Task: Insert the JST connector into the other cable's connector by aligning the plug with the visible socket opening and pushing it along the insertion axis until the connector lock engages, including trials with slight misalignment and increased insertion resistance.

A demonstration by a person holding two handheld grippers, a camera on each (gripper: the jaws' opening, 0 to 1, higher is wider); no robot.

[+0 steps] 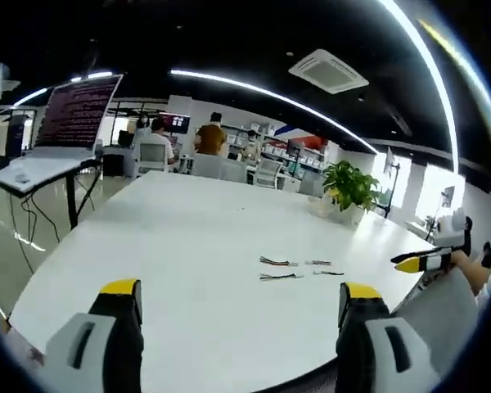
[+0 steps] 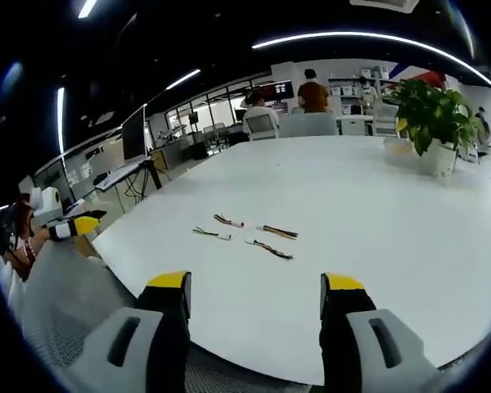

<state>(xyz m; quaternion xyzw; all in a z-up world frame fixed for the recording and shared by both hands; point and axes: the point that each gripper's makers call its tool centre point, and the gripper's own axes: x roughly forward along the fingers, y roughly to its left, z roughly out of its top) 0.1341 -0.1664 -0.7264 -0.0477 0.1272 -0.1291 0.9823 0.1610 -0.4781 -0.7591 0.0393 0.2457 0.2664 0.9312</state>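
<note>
Several short JST cables lie loose on the white table (image 1: pixel 188 237). In the left gripper view they sit right of centre: one cable (image 1: pixel 277 262), another cable (image 1: pixel 280 277) below it, and smaller ones (image 1: pixel 323 268) further right. In the right gripper view the cables lie ahead of the jaws: one (image 2: pixel 228 221), one (image 2: pixel 210 234), one (image 2: pixel 278 232) and one (image 2: pixel 270 249). My left gripper (image 1: pixel 241 299) is open, well short of them, with nothing between its jaws. My right gripper (image 2: pixel 255 293) is open too, near the table's front edge. Each gripper shows at the edge of the other's view (image 1: pixel 430 260) (image 2: pixel 75 227).
A potted plant (image 2: pixel 430 115) stands at the table's far side (image 1: pixel 348 188). Beyond the table are chairs, desks and seated or standing people (image 1: pixel 209 137). A standing desk with a monitor (image 1: pixel 74 115) is at the left. A person's sleeve (image 1: pixel 446 307) is close on the right.
</note>
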